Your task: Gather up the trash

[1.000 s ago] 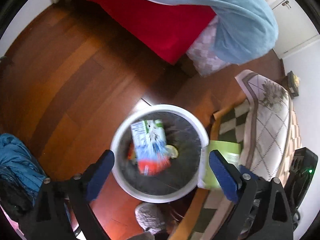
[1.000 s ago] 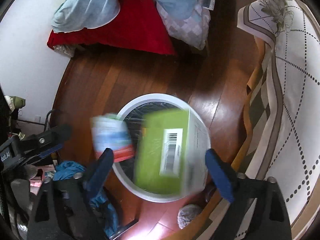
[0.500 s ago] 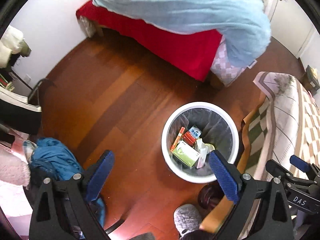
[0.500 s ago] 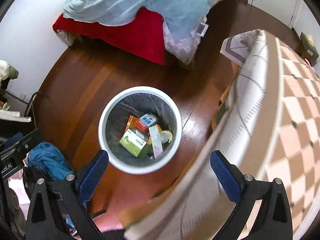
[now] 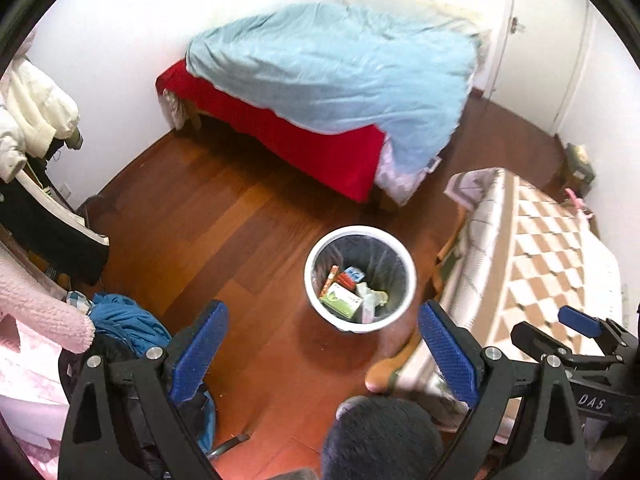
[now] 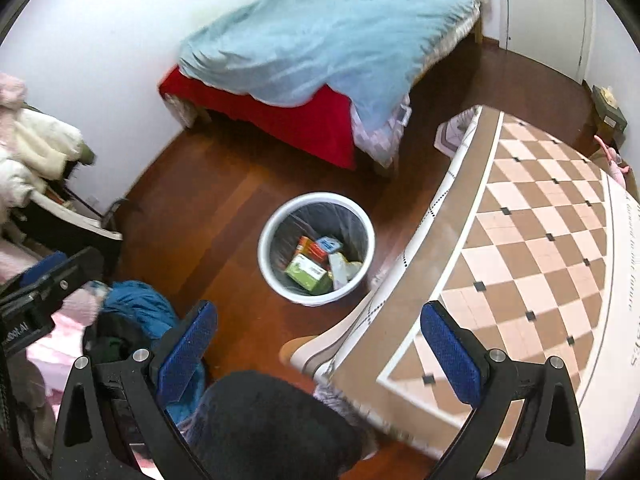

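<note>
We're high above the floor here, both tools empty. Our left gripper has its jaws spread wide with nothing between them, and our right gripper is spread just as wide, nothing held. Below us on the wooden floor stands the white bin, and the trash sits at its bottom — a green box, a red and blue carton, and some pale crumpled wrappers beside them. In the right wrist view the same green box lies against the near wall of the bin.

The checkered tablecloth to our right looks bare of litter from up here, and the floor around the bin shows no loose scraps that we can make out. The bed with the blue duvet lies well apart, behind the bin.

So the step in hand, as we judge it, is the search for anything left. Best done slowly — sweep the cameras over the table top, the floor by the blue cloth heap and under the table edge, keep the jaws wide so either side is ready, and keep clear of the table's rim on the way down.
</note>
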